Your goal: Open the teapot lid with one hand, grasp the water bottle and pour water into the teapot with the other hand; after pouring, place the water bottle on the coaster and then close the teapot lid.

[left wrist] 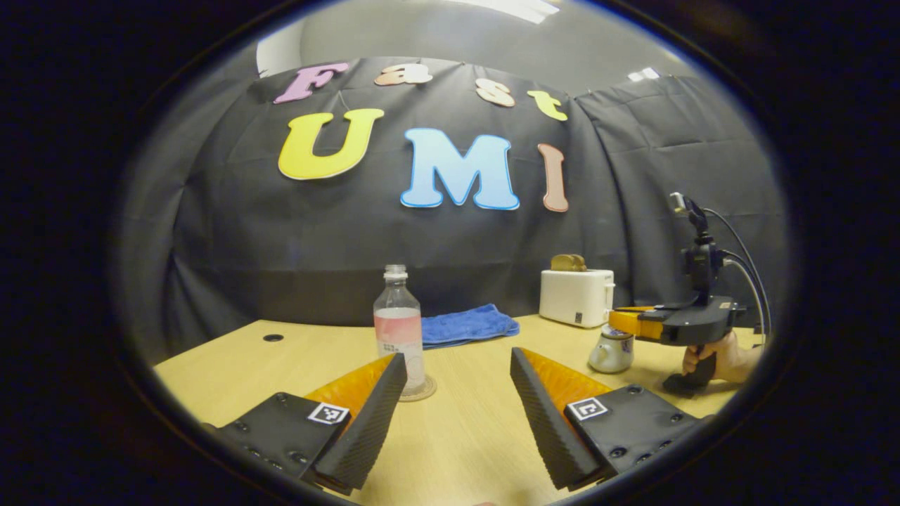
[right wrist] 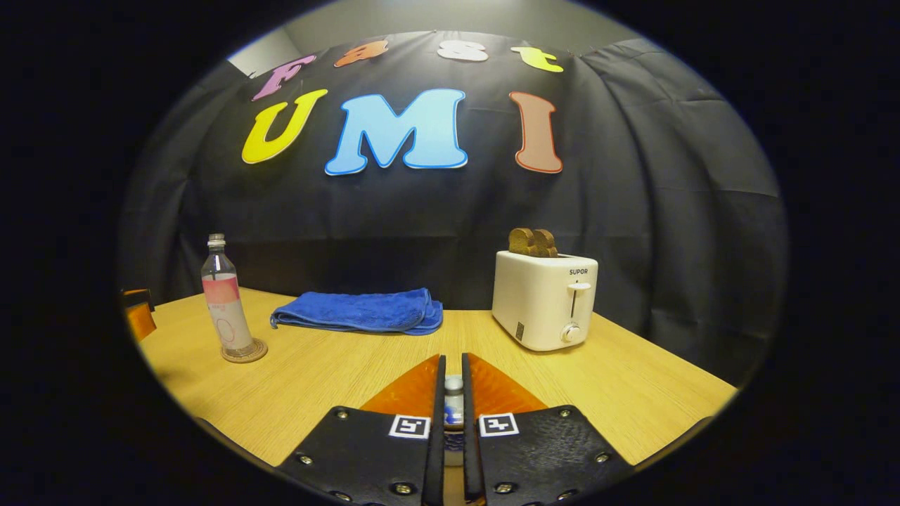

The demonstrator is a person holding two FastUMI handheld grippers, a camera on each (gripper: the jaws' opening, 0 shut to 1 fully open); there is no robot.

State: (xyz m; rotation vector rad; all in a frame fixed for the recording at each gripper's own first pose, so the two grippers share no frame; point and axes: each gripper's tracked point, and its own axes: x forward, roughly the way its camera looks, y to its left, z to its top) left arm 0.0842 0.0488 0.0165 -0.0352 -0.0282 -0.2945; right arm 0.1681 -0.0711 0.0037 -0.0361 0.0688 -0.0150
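Wooden table (right wrist: 337, 379) under both my tongs. My left tongs (left wrist: 457, 393) gape apart, the water bottle (left wrist: 399, 330) on its coaster (left wrist: 420, 388) just ahead-left of them. My right tongs (right wrist: 453, 400) pinch the teapot lid knob (right wrist: 453, 407); teapot (left wrist: 610, 349) beneath. Toaster (right wrist: 545, 299) reads SUPOR

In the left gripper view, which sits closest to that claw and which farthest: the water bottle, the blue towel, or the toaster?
From the left claw, nearest first:
1. Water bottle, just ahead, standing on its coaster beside the claw's left finger.
2. Blue towel, behind the bottle, mid-table.
3. Toaster, far right, by the wall.
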